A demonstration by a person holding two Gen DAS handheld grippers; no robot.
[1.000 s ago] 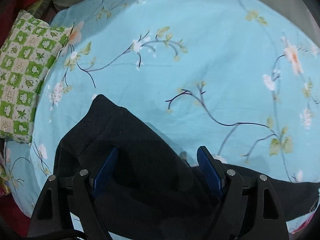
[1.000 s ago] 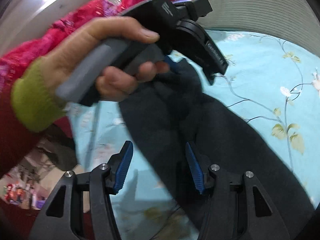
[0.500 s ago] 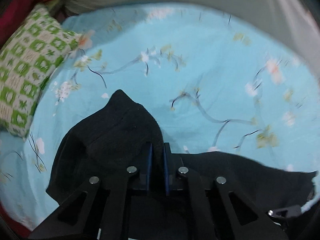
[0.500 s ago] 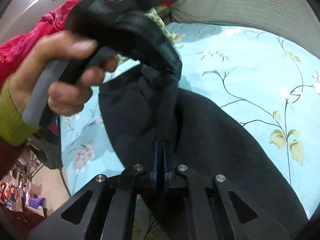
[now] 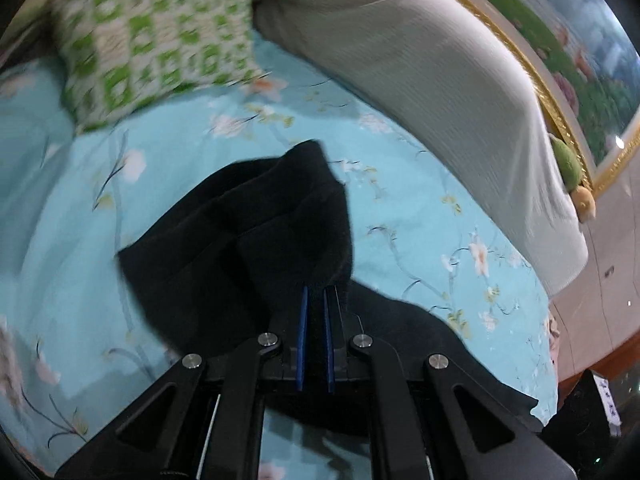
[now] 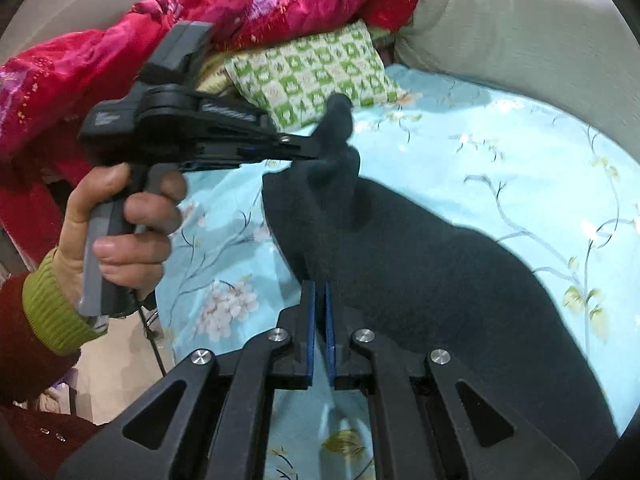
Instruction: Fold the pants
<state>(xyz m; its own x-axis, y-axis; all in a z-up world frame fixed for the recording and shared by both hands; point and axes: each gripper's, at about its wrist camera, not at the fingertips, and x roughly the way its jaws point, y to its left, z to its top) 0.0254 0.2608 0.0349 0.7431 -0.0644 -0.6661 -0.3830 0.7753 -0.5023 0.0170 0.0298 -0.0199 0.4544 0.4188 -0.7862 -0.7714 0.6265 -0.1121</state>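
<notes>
Black pants point(image 6: 420, 264), pinched in both hand-held grippers

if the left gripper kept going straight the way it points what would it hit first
The left gripper is already shut on the black pants, so that bunched cloth comes first. Beyond it, probably the blue floral bedsheet, then the grey bolster; depth is hard to judge.
</notes>
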